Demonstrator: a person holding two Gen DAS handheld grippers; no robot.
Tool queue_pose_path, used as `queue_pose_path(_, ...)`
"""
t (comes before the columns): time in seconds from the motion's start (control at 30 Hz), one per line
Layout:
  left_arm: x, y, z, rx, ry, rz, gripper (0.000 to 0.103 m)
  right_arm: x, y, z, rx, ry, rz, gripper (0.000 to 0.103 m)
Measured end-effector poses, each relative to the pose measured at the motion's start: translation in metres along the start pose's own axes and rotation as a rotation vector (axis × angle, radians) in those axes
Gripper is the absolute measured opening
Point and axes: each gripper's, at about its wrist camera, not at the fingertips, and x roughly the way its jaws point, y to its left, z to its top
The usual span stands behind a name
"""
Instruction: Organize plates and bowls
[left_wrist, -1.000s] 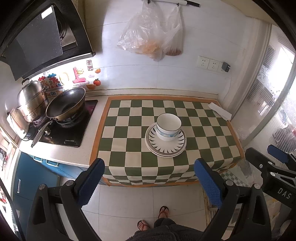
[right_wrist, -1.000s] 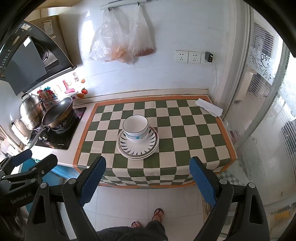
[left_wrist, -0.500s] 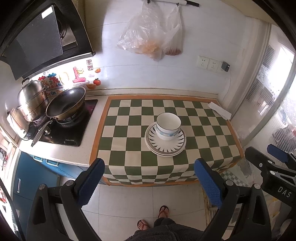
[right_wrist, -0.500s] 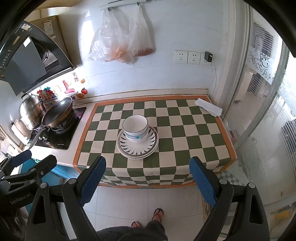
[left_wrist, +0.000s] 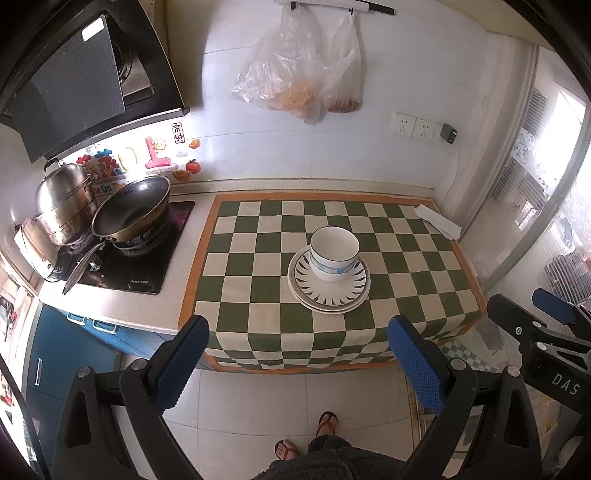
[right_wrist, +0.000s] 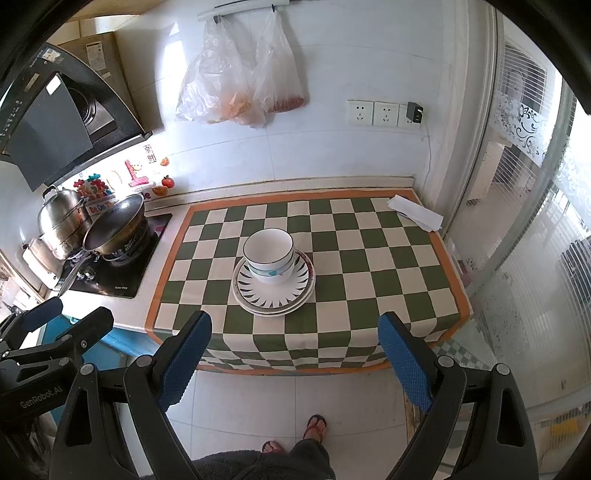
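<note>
Stacked white ceramic bowls (left_wrist: 334, 253) with a blue band sit upright on a stack of round white plates (left_wrist: 328, 286) rimmed with dark spokes, near the middle of the bench, which is covered by a green-and-cream checked cloth (left_wrist: 258, 258) with an orange border. In the left wrist view the left tool (left_wrist: 297, 358) hangs off the bench's front edge above the tiled floor, its blue-padded fingers spread wide and holding nothing. A folded white paper (left_wrist: 437, 221) lies at the cloth's far right corner. Past the bench's left edge a dark wok (left_wrist: 131, 214) and a steel steamer pot (left_wrist: 64, 203) stand on a black hob. The right tool (left_wrist: 543, 332) shows at the right margin.

From the right wrist view, the bowls (right_wrist: 269, 254) and plates (right_wrist: 273, 291) again rest mid-cloth, well apart from the right tool (right_wrist: 295, 354), whose blue pads are likewise wide apart and empty, in front of the bench's near edge. The left tool (right_wrist: 55, 325) appears at the left margin. Two clear plastic bags (right_wrist: 240, 81) hang on the wall behind.
</note>
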Motion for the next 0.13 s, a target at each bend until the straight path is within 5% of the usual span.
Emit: queue_pose_path(0.13,-0.0002,-0.0004,-0.0012,0.000,0.001,0.001,0.099,-0.0002,-0.0004,-0.0012,0.001,0.000,0.001,0.094)
